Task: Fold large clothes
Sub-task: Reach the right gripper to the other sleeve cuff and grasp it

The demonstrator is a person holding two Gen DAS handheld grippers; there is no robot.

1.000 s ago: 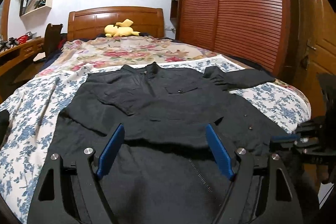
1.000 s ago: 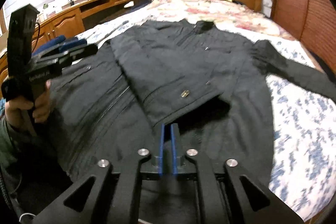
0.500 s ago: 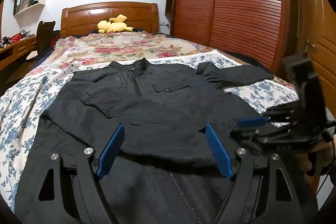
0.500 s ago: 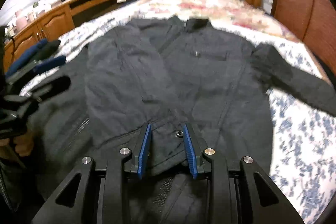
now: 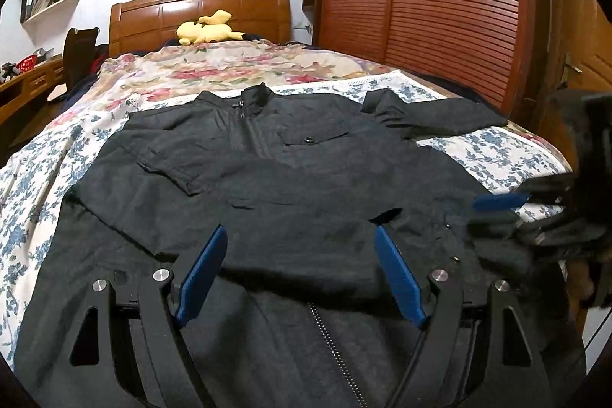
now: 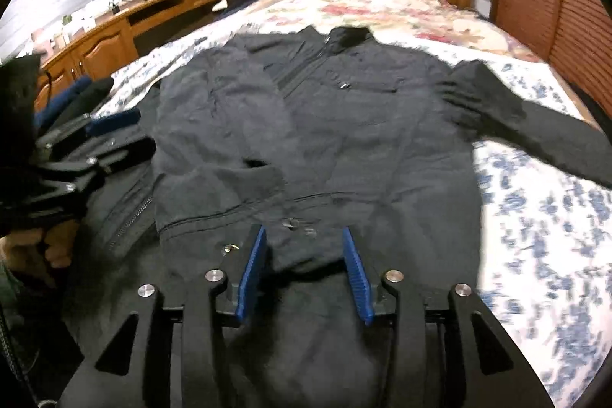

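The black jacket [image 5: 267, 186] lay face up on the bed [image 5: 46, 178], collar toward the headboard [image 5: 199, 10]. Left of the jacket, the floral sheet was bare. One sleeve [image 6: 214, 140] was folded across the jacket's chest; the other sleeve [image 5: 432, 117] stretched out to the right of it.

The left gripper [image 5: 300, 270] hovered over the jacket's lower hem area with its blue pads spread wide and nothing pressed between them. The right gripper [image 6: 304, 266] stood near the jacket's hem, right of the left gripper, its jaws opening. The cuff of the folded sleeve lay between the pads, which did not press on it.

A yellow plush toy [image 5: 206, 29] rested beyond the jacket, against the headboard.
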